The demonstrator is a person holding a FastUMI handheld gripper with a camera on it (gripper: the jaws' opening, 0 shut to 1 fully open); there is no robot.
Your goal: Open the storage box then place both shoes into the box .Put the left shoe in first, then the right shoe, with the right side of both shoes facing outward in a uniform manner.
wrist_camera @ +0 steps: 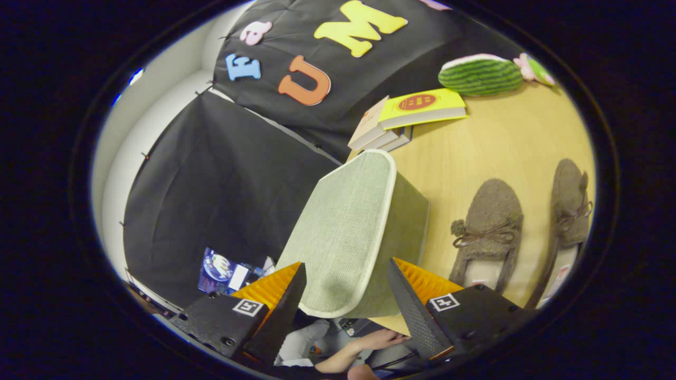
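Storage box (364, 232) lid straddled by spread fingers (346, 295), ungripped; both shoes (488, 232) left on tabletop (501, 137), 3 o'clock.

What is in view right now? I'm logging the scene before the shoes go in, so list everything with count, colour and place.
Storage box: 1, pale green fabric with cream trim, on the table between the gripper's fingers, lid closed.
Shoes: 2, brown fuzzy slippers with bows, side by side on the table beside the box; second one farther from it.
Books: small stack, top one yellow, beyond the box near the wall.
Watermelon toy: 1, green striped, beyond the books.
Pink and green toy: 1, next to the watermelon toy.
Table: 1, light wood.
Person's hand: 1, at the table edge below the fingers.
Gripper: 1, fingers open, either side of the box's near end.
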